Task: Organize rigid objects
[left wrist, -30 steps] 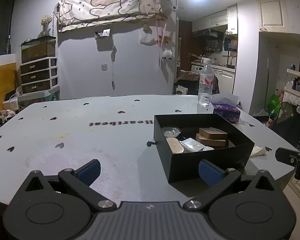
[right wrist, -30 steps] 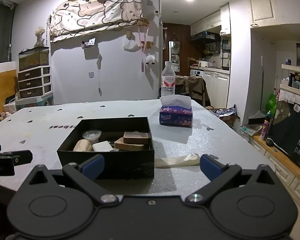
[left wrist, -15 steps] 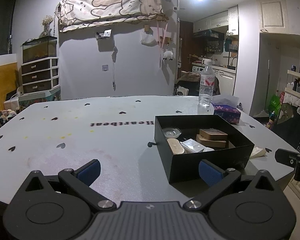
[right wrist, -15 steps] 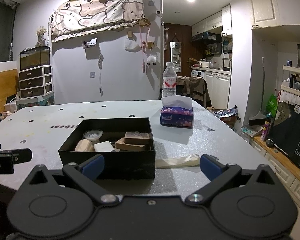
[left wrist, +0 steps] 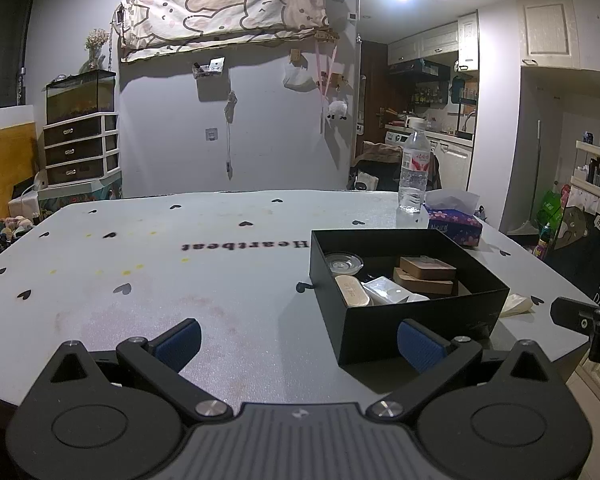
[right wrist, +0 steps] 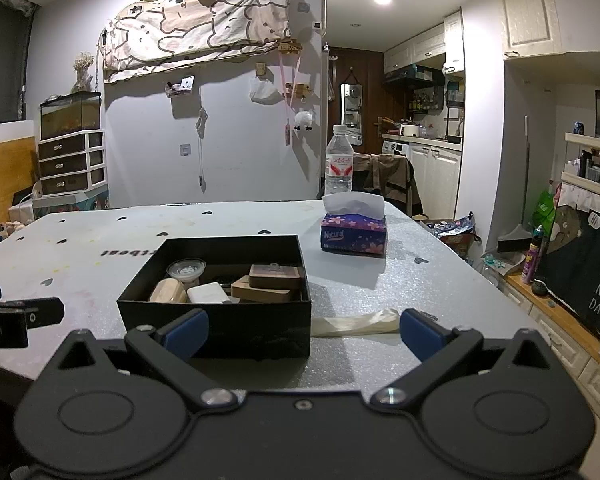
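Observation:
A black open box sits on the grey table. Inside it lie two stacked brown wooden blocks, a small glass dish, a beige oval case and a white rectangular case. My left gripper hovers open at the table's near edge, its right fingertip in front of the box's near wall. My right gripper is open too, just short of the box, with nothing between its fingers. A cream glove-like strip lies right of the box.
A purple tissue box and a clear water bottle stand beyond the black box. The table's right edge drops to a floor with bags and cabinets. The other gripper's tip shows at each view's side.
Both views have drifted very slightly; the grippers stay open and nothing on the table has moved.

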The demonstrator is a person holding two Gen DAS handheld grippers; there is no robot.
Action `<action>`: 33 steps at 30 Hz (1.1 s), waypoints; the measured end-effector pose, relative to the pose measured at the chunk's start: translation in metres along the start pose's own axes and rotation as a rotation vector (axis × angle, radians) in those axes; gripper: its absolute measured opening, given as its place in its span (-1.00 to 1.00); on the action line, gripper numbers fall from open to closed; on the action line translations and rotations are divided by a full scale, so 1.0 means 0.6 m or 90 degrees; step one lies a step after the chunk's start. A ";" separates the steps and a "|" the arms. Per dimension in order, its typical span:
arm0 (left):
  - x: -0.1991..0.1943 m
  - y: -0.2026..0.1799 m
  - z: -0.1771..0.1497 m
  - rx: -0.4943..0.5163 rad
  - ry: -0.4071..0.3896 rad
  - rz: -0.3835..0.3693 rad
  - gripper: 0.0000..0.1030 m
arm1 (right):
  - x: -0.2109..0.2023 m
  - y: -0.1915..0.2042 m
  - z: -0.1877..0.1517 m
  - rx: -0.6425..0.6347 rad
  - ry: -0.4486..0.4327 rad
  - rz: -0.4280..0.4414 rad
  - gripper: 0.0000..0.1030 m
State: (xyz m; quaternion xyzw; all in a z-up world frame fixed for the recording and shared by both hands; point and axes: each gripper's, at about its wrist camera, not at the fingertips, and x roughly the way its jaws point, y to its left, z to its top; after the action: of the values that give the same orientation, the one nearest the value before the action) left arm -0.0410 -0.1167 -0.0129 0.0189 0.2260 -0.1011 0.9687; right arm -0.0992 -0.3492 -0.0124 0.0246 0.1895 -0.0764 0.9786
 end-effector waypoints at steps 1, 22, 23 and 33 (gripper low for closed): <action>0.000 0.000 0.000 0.000 0.000 0.000 1.00 | 0.000 0.000 0.000 0.000 0.000 0.000 1.00; -0.001 0.001 -0.001 -0.001 -0.001 0.000 1.00 | 0.001 0.000 -0.001 -0.003 0.002 0.001 1.00; -0.001 0.001 -0.001 -0.001 -0.001 0.000 1.00 | 0.001 0.000 -0.001 -0.004 0.002 0.001 1.00; -0.001 0.002 -0.001 0.000 -0.001 0.000 1.00 | 0.002 0.001 -0.004 -0.006 0.003 0.001 1.00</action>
State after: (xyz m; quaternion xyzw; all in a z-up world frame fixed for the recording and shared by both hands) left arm -0.0416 -0.1155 -0.0132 0.0186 0.2252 -0.1009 0.9689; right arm -0.0987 -0.3487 -0.0148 0.0205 0.1918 -0.0746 0.9784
